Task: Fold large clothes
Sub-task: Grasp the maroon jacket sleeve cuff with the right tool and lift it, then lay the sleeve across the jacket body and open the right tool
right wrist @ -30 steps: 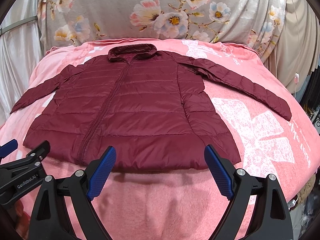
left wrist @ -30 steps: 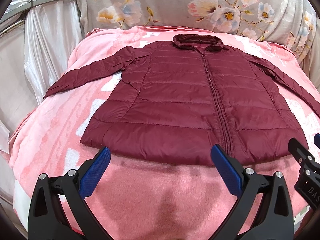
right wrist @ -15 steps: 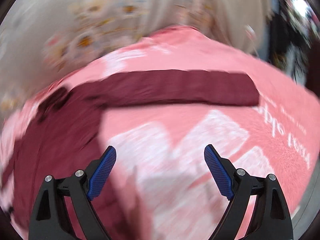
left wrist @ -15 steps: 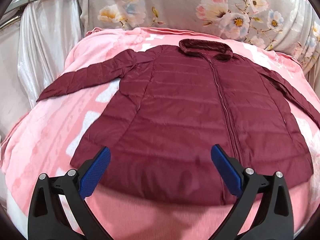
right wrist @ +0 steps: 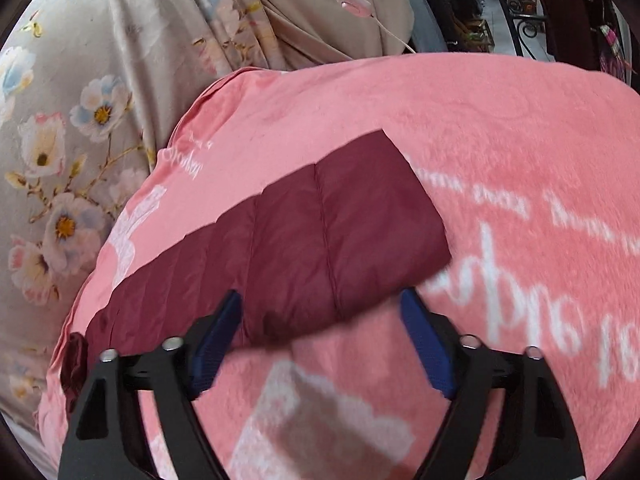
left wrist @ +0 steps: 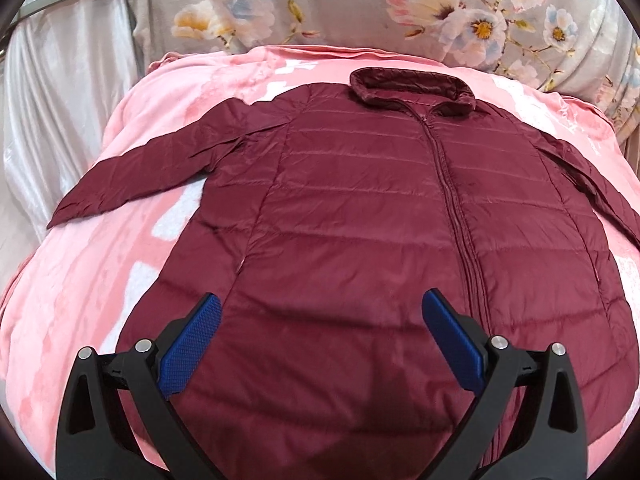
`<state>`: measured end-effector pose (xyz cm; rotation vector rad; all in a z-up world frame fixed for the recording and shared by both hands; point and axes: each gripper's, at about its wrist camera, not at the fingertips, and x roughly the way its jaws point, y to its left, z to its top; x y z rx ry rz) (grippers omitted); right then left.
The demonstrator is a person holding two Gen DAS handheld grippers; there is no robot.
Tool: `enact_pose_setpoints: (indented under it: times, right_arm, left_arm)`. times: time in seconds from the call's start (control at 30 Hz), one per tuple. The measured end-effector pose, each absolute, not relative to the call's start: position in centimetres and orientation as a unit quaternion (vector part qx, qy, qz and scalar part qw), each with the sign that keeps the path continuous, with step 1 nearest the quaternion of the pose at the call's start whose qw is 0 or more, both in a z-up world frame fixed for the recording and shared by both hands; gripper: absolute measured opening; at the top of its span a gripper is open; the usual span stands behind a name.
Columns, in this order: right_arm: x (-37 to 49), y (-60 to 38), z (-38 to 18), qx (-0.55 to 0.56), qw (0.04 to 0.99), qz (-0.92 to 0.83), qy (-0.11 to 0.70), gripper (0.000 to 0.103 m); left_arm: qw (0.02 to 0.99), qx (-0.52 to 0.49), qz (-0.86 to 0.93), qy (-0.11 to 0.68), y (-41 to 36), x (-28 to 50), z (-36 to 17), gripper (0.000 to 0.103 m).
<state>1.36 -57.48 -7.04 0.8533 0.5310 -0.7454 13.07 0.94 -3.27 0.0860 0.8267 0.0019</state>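
Observation:
A dark red quilted jacket [left wrist: 360,220] lies flat and zipped on a pink blanket [left wrist: 100,280], collar [left wrist: 412,88] at the far end, its left sleeve [left wrist: 152,172] spread out to the side. My left gripper [left wrist: 320,298] hovers open over the jacket's lower front, with nothing between its fingers. In the right wrist view the jacket's right sleeve [right wrist: 320,232] runs diagonally, and its cuff end lies between the blue pads of my right gripper [right wrist: 320,296]. Those jaws are closing; the pads are still apart from the cloth.
Floral grey fabric [left wrist: 320,0] hangs behind the bed, with pale satin drapery [left wrist: 60,80] at the left. In the right wrist view a corded switch [right wrist: 352,0] dangles over beige cloth. The pink blanket [right wrist: 500,120] extends beyond the cuff, with dark furniture past its edge.
My left gripper has advanced from in front of the hem to over the jacket's lower front. My right gripper swung right to the sleeve cuff, rolled, and its jaws have narrowed.

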Motion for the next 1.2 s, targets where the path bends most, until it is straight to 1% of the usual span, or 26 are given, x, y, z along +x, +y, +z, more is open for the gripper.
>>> enact_pose_setpoints:
  times: [0.03,0.1,0.13,0.17,0.2,0.27,0.4,0.47,0.6,0.73,0.93,1.07,1.17,1.2]
  right_arm:
    - [2.0,-57.9,-7.1,0.399,0.811,-0.349,0.247,0.060]
    - [3.5,-58.4,-7.0,0.396,0.813,-0.347,0.248,0.029]
    - [4.2,-58.5,-6.8,0.394,0.816,-0.344,0.248,0.022]
    - [5.2,-58.3,-6.2,0.387,0.822,-0.338,0.245,0.012]
    - [6.0,-57.8,-5.3,0.374,0.831,-0.334,0.240,0.009]
    - [8.0,-56.1,-2.9,0.342,0.854,-0.319,0.228,0.008]
    - [13.5,-49.3,3.5,0.263,0.915,-0.231,0.198,0.006]
    - [16.6,-43.9,6.5,0.213,0.944,-0.164,0.193,0.006]
    - [21.5,-32.4,9.3,0.123,0.971,-0.040,0.201,0.006]
    - [25.1,-23.2,7.9,0.083,0.965,0.059,0.242,0.006]
    - [27.2,-12.8,1.5,0.036,0.930,0.152,0.332,0.006]
    - [26.9,-9.0,-2.5,0.007,0.906,0.176,0.385,0.006]
    - [26.6,-7.8,-4.8,-0.012,0.892,0.176,0.416,0.013]
    - [26.4,-7.5,-5.2,-0.017,0.891,0.175,0.418,0.020]
  left_arm:
    - [0.915,0.043,-0.002,0.401,0.9,13.3,-3.3,0.098]
    - [0.917,0.047,-0.008,0.397,0.7,13.9,-3.3,0.098]
    - [0.917,0.047,-0.010,0.395,0.7,14.1,-3.3,0.098]
    - [0.919,0.044,-0.012,0.392,0.8,14.3,-3.2,0.098]
    - [0.921,0.040,-0.013,0.388,0.9,14.5,-3.2,0.098]
    - [0.924,0.031,-0.011,0.381,1.4,14.9,-3.0,0.098]
    - [0.927,0.021,-0.002,0.374,2.4,15.6,-3.1,0.098]
    - [0.929,0.019,0.004,0.370,2.9,15.9,-3.0,0.098]
    - [0.930,0.004,0.014,0.368,4.3,16.2,-2.7,0.098]
    - [0.929,-0.020,0.019,0.368,6.5,16.5,-2.4,0.098]
    - [0.928,-0.060,0.028,0.366,10.4,17.2,-1.8,0.098]
    - [0.927,-0.085,0.016,0.365,12.2,18.0,-1.5,0.098]
    - [0.921,-0.111,-0.017,0.373,12.7,19.2,-1.6,0.098]
    - [0.917,-0.121,-0.033,0.380,12.7,19.7,-1.7,0.098]
